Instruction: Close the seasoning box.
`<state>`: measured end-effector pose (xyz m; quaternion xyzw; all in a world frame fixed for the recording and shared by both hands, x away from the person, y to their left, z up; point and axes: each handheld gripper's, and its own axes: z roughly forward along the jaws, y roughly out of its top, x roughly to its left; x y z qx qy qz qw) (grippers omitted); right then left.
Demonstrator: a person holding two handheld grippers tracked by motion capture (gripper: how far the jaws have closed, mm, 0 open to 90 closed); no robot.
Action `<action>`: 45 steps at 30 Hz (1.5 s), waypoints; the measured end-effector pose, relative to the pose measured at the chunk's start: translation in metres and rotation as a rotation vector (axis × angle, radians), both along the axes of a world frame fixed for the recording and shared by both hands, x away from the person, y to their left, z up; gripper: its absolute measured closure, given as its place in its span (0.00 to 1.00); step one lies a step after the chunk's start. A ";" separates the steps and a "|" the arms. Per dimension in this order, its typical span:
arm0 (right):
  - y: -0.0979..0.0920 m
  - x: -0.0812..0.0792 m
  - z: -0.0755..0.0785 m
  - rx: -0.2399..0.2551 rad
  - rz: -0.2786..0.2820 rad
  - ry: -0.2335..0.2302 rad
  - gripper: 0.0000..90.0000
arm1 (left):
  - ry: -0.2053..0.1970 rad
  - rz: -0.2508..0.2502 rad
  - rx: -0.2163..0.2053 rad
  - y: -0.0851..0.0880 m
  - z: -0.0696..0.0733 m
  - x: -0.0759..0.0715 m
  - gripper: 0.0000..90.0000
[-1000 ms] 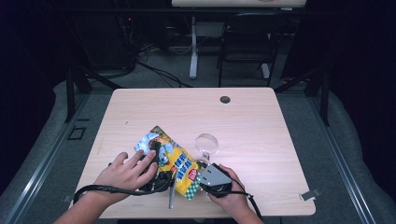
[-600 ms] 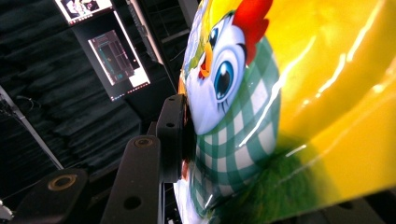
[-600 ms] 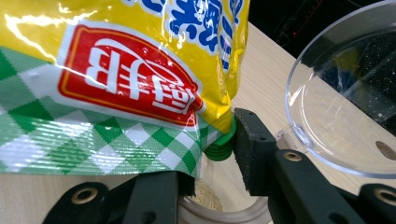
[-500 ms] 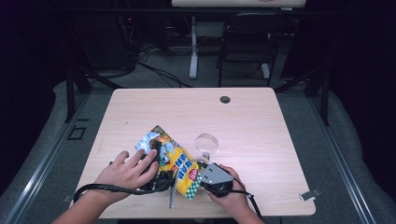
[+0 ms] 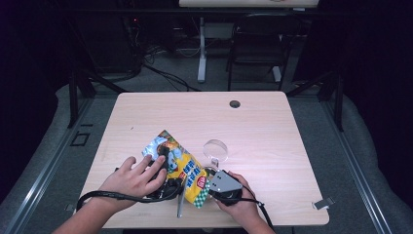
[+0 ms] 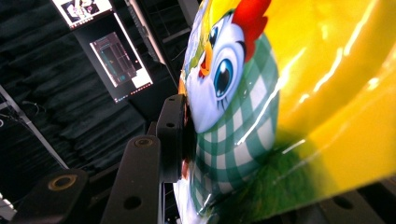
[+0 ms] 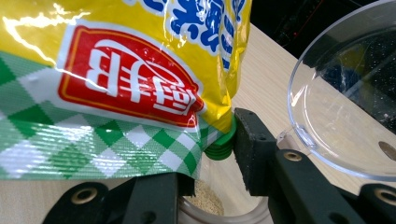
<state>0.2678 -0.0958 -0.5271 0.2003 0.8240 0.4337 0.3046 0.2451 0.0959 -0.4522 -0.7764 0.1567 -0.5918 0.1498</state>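
Observation:
A yellow snack bag (image 5: pixel 182 163) with green checks and a cartoon chicken (image 6: pixel 233 79) lies near the table's front edge. My left gripper (image 5: pixel 163 184), under the left hand, is shut on the bag; its left finger (image 6: pixel 172 135) presses the bag's side, and the bag hides the other one. My right gripper (image 5: pixel 208 184), topped by a grey plate, is shut on a clear jar (image 7: pixel 205 198) holding pale grains. The bag's lower corner (image 7: pixel 140 135) hangs over that jar, with a green ridged cap (image 7: pixel 220 144) beside the right finger (image 7: pixel 252 149).
A clear round lid (image 5: pixel 215 148) (image 7: pixel 336 102) lies on the wooden table (image 5: pixel 272 126) just beyond the right gripper. A thin grey metal piece (image 5: pixel 179 207) lies by the front edge. A round hole (image 5: pixel 234 104) sits near the far edge. Cables trail off the front.

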 end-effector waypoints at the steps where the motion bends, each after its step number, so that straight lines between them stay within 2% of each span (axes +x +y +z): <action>1: 0.000 0.000 0.000 -0.001 -0.001 0.001 0.78 | -0.001 -0.001 0.000 0.000 0.000 0.000 0.72; 17: -0.001 0.002 0.000 0.012 -0.005 0.026 0.78 | 0.012 -0.013 0.004 -0.002 0.001 -0.001 0.77; 18: -0.001 0.002 0.000 0.011 -0.009 0.026 0.78 | 0.012 -0.013 0.017 -0.003 0.001 -0.002 0.78; 20: -0.002 0.002 0.000 0.018 -0.008 0.031 0.78 | 0.008 -0.016 0.019 -0.003 0.000 -0.002 0.79; 25: -0.001 0.002 0.000 0.014 -0.010 0.027 0.78 | 0.022 -0.009 0.029 -0.003 0.000 -0.002 0.80; 45: 0.000 0.002 -0.001 0.010 -0.011 0.017 0.78 | 0.008 -0.020 0.056 -0.004 0.001 -0.004 0.82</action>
